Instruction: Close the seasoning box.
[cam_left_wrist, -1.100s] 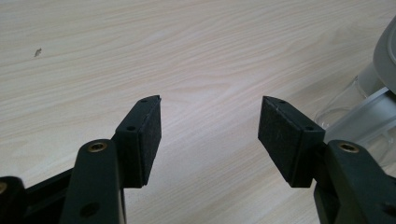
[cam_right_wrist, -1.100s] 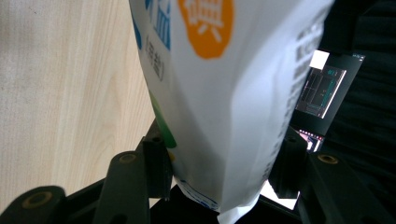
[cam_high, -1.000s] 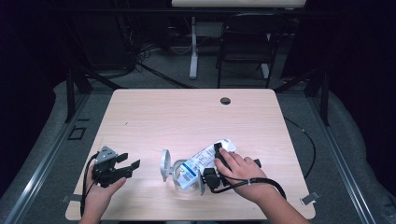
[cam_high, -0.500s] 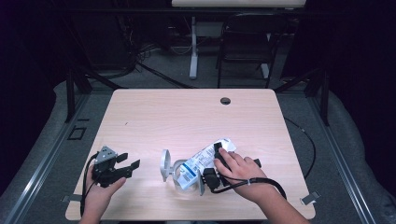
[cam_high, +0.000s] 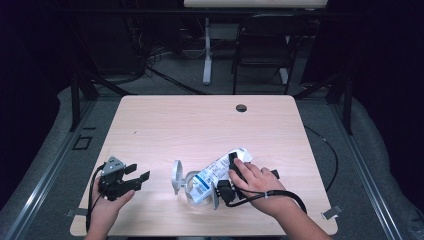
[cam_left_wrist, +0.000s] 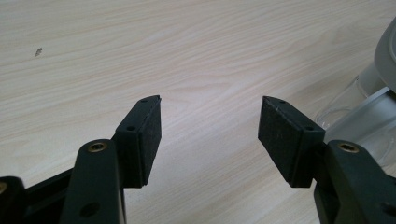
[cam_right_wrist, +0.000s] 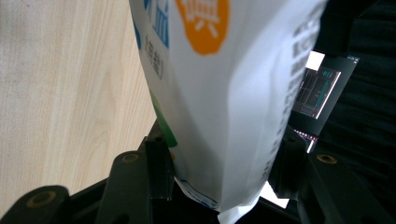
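Note:
A white printed pouch (cam_high: 216, 172) lies tilted over a clear plastic jar (cam_high: 192, 192) near the table's front middle. A grey round lid (cam_high: 175, 176) stands at the jar's left. My right gripper (cam_high: 227, 174), under the person's hand, is shut on the pouch. In the right gripper view both pads press the sides of the pouch (cam_right_wrist: 224, 93). My left gripper (cam_high: 139, 172) rests at the front left, open and holding nothing, its jaws pointing toward the jar. In the left gripper view its jaws (cam_left_wrist: 210, 126) stand wide apart over bare wood, with the clear jar (cam_left_wrist: 369, 100) at the right edge.
The wooden table (cam_high: 200, 125) has a cable hole (cam_high: 241, 108) near its far edge. A black chair (cam_high: 262, 45) and a desk leg stand beyond the table. A cable (cam_high: 327, 150) runs along the floor on the right.

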